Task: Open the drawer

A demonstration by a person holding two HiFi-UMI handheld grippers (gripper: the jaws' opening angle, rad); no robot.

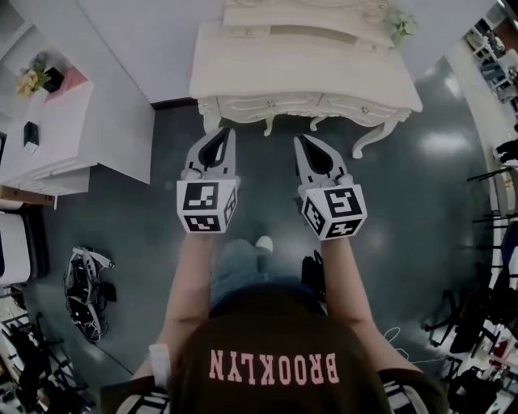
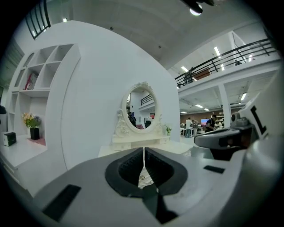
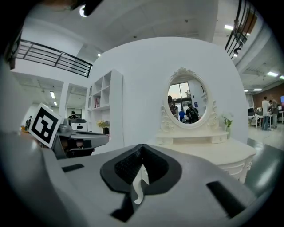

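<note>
A cream carved dressing table (image 1: pixel 307 69) stands ahead of me against a white wall. Its front apron holds a left drawer (image 1: pixel 271 103) and a right drawer (image 1: pixel 364 109), each with a small knob, both closed. My left gripper (image 1: pixel 228 130) is shut and empty, its tips a short way before the left drawer. My right gripper (image 1: pixel 300 140) is shut and empty beside it, just short of the table's front. In the left gripper view the closed gripper (image 2: pixel 143 150) points at the oval mirror (image 2: pixel 142 106). The right gripper (image 3: pixel 142 146) points left of the mirror (image 3: pixel 187 104).
A white shelf unit (image 1: pixel 73 121) with flowers (image 1: pixel 32 77) stands at the left. A bag (image 1: pixel 85 291) lies on the dark floor at lower left. Stands and cables (image 1: pixel 486 323) crowd the right edge. A small plant (image 1: pixel 401 24) sits on the table's back right.
</note>
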